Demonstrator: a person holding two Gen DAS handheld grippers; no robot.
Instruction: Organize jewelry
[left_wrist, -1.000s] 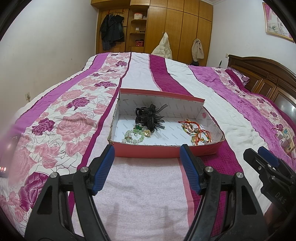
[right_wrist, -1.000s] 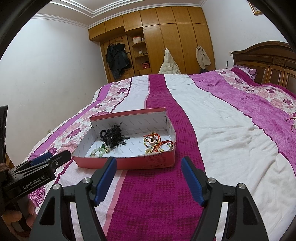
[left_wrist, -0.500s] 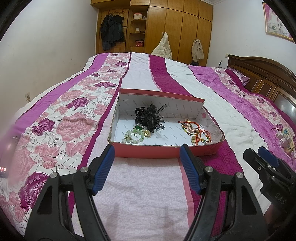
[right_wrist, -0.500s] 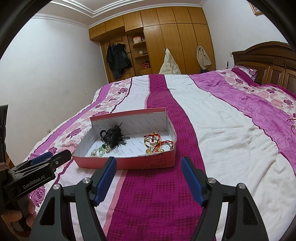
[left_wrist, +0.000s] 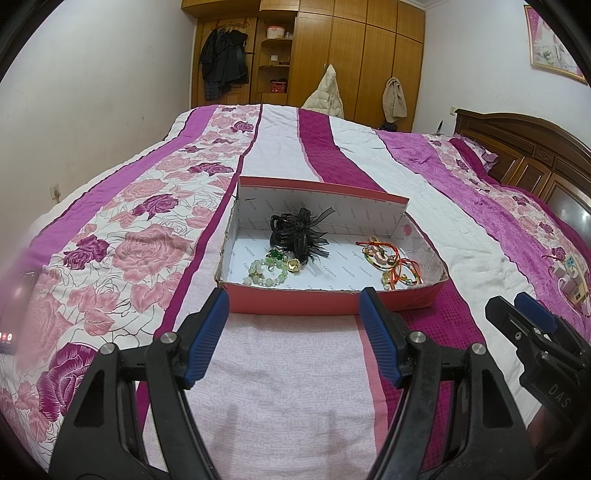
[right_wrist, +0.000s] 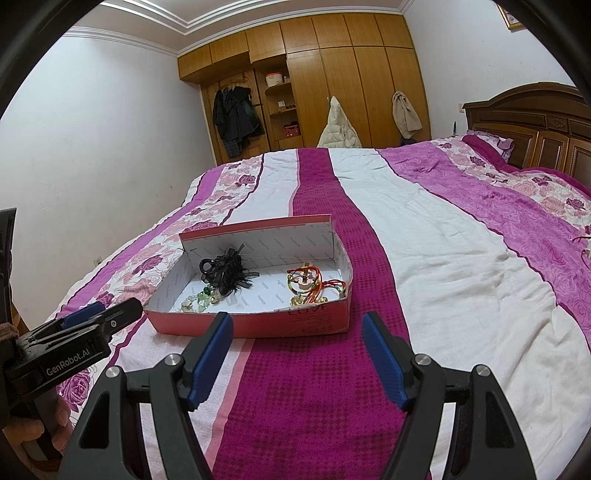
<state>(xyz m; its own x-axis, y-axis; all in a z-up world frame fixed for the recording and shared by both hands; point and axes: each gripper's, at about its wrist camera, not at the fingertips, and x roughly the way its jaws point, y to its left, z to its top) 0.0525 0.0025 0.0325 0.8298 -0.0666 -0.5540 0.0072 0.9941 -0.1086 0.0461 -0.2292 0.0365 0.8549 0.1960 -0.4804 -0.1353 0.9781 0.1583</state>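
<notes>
Jewelry box near wall hides bead bracelet partly; left tool, right tool both spread wide, empty.

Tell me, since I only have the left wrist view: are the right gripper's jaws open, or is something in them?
Observer: The right gripper has its jaws wide open with nothing between them, above the dark magenta stripe of the bedspread.
Operator: Is anything printed on the box's near wall?
Observer: Yes. The pink box has faint lettering low on its outer near wall, toward the right end. It looks like LOVE.
Operator: What holds my gripper?
Observer: A bare hand is wrapped around the handle of the left gripper, at the lower left of the right wrist view.
</notes>
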